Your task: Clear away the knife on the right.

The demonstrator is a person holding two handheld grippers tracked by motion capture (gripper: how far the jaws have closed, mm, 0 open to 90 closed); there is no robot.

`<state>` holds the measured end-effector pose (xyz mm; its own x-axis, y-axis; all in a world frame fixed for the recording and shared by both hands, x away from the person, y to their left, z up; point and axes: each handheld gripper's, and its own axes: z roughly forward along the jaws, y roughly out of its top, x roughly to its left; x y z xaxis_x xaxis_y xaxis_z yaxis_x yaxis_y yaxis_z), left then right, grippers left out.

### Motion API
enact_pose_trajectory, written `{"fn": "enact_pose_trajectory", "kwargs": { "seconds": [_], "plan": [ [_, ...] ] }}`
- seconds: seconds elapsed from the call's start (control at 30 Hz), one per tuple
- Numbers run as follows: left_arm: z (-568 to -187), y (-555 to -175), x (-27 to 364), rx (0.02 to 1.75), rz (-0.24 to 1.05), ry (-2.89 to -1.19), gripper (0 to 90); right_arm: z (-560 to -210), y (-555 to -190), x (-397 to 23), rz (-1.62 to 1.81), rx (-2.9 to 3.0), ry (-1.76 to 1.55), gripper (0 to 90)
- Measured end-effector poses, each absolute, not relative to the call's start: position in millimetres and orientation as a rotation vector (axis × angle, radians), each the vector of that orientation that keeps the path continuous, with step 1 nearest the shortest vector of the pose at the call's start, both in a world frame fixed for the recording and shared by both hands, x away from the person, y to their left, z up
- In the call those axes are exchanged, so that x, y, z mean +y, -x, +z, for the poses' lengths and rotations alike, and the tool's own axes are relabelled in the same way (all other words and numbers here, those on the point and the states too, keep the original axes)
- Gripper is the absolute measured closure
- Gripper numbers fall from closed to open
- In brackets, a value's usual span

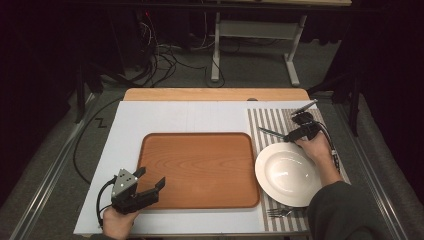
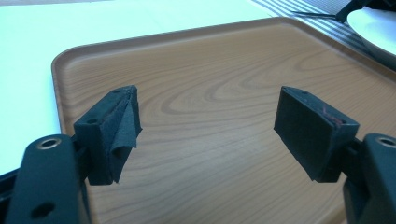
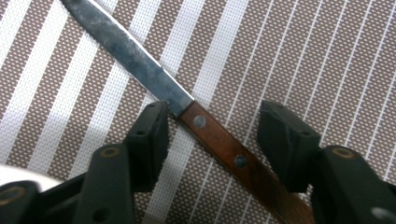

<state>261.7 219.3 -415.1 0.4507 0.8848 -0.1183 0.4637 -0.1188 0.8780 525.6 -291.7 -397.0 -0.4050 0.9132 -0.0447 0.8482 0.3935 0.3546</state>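
Note:
A knife with a riveted wooden handle (image 3: 224,151) and a steel blade (image 3: 130,56) lies on the striped placemat (image 3: 303,56). My right gripper (image 3: 217,126) is open, one jaw on each side of the handle near where the blade starts; its left fingertip (image 3: 154,123) is at the knife's edge. In the high view that gripper (image 1: 296,133) sits at the placemat's far end, with the knife's blade (image 1: 270,132) pointing left. My left gripper (image 1: 151,177) is open and holds nothing, low over the near-left corner of the wooden tray (image 1: 200,165).
A white plate (image 1: 287,175) rests on the placemat (image 1: 265,120) to the right of the tray, with a fork (image 1: 280,212) in front of it. A white mat (image 1: 175,117) covers the table. The left gripper view shows the tray's surface (image 2: 210,60) and the plate's rim (image 2: 373,23).

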Motion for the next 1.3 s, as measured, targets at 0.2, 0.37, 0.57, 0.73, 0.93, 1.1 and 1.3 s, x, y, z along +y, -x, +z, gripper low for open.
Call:
{"fn": "enact_pose_trajectory", "kwargs": {
  "seconds": [0.2, 0.37, 0.57, 0.73, 0.93, 1.1, 1.3],
  "plan": [
    [-415.0, -261.5, 219.3, 1.161, 0.555, -1.749, 23.7, -396.0, -520.0, -291.7, 0.411, 2.420, -1.565, 55.8],
    [-415.0, -261.2, 219.4, 1.160, 0.554, -1.749, 23.7, -394.8, -516.8, -294.8, 0.404, 2.433, -1.563, 67.8],
    [-415.0, -261.2, 219.3, 1.161, 0.555, -1.749, 23.7, -394.5, -514.7, -295.9, 0.398, 2.439, -1.547, 72.9],
    [-415.1, -261.5, 219.3, 1.162, 0.554, -1.749, 23.7, -394.4, -514.6, -296.3, 0.399, 2.444, -1.539, 77.6],
    [-415.1, -261.5, 219.4, 1.162, 0.555, -1.749, 23.7, -393.6, -515.7, -295.6, 0.384, 2.450, -1.537, 77.9],
    [-415.1, -261.8, 219.3, 1.162, 0.553, -1.749, 23.7, -390.4, -514.3, -297.0, 0.378, 2.417, -1.508, 78.0],
    [-415.2, -262.0, 219.0, 1.162, 0.552, -1.750, 23.7, -377.5, -509.4, -298.5, 0.411, 2.387, -1.458, 78.0]
  ]
}}
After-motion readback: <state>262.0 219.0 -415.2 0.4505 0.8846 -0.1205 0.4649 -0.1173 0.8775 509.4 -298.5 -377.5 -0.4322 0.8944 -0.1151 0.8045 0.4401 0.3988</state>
